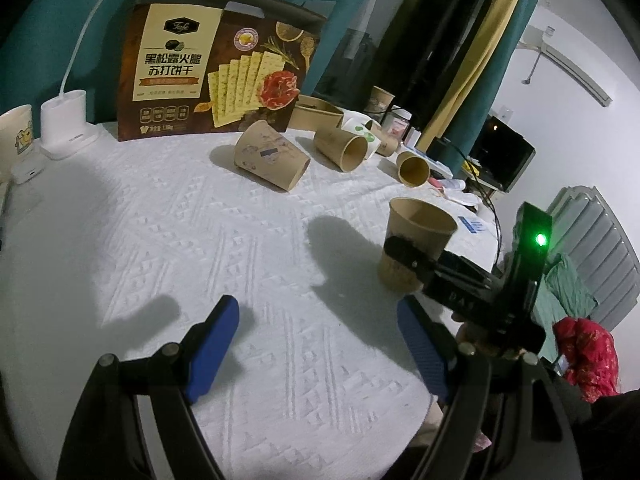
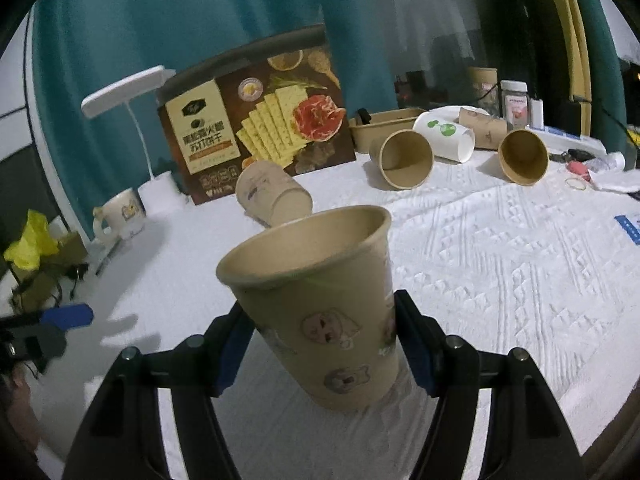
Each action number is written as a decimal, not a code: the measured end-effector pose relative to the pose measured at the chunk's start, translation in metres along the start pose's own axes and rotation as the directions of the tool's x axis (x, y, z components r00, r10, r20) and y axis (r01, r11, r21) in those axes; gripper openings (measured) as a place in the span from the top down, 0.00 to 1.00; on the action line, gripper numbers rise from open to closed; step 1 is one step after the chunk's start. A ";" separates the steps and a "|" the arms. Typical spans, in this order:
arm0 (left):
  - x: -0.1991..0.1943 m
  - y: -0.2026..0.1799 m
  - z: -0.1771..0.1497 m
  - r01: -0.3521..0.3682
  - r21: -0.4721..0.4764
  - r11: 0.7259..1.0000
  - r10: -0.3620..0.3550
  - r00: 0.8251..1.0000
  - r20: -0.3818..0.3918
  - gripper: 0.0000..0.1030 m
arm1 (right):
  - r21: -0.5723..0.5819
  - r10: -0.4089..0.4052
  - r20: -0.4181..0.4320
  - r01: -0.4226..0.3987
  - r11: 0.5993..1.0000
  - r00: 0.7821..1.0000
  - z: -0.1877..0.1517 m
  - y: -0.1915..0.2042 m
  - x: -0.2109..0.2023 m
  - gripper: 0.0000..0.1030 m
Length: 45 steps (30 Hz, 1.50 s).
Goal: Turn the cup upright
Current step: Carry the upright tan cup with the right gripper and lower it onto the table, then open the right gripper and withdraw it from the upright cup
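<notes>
A brown paper cup (image 2: pixel 324 304) with cartoon stickers stands mouth-up on the white tablecloth between the blue pads of my right gripper (image 2: pixel 320 344). The pads sit against its sides. In the left wrist view the same cup (image 1: pixel 416 240) stands at the right with the right gripper's finger across its wall. My left gripper (image 1: pixel 316 344) is open and empty over bare cloth, left of the cup. Other brown cups lie on their sides further back: one (image 1: pixel 272 156), a second (image 1: pixel 342 146) and a third (image 1: pixel 412 168).
A cracker box (image 1: pixel 216 72) stands at the back, with a white lamp base (image 1: pixel 66 124) and a mug (image 1: pixel 14 136) to its left. A white cup (image 2: pixel 444 136), a brown bowl (image 2: pixel 384 128), a jar (image 2: pixel 514 104) and small clutter lie at the back right.
</notes>
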State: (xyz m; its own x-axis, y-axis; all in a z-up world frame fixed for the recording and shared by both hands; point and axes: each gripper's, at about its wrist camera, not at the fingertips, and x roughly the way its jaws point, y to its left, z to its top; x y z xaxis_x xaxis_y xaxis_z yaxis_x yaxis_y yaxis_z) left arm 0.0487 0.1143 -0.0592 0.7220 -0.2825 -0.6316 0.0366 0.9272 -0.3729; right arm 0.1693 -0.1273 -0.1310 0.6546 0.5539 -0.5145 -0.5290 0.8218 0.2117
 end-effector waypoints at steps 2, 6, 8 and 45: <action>0.000 0.000 0.000 -0.008 0.001 1.000 0.008 1.000 -0.003 0.21 | -0.019 -0.010 0.007 0.010 1.000 1.000 -0.003 0.003 -0.002 0.37; 0.002 -0.001 0.000 -0.010 0.006 1.000 0.010 1.000 -0.013 0.21 | -0.062 -0.037 0.008 0.038 0.997 0.999 -0.005 0.009 -0.005 0.37; 0.002 -0.003 0.000 -0.008 0.012 1.000 0.009 1.000 -0.016 0.21 | -0.088 -0.053 0.007 0.053 0.995 0.999 -0.008 0.012 -0.007 0.37; -0.013 -0.069 -0.017 -0.196 0.183 0.963 0.184 0.980 0.082 0.10 | 0.020 -0.184 -0.087 0.187 0.982 0.979 -0.038 -0.035 -0.105 0.31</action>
State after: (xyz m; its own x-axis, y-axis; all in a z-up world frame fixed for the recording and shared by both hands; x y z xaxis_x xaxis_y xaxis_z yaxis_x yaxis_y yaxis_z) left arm 0.0250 0.0496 -0.0365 0.7707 -0.0861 -0.6314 0.0198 0.9936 -0.1112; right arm 0.0983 -0.2198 -0.1161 0.6916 0.3791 -0.6148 -0.3864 0.9133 0.1286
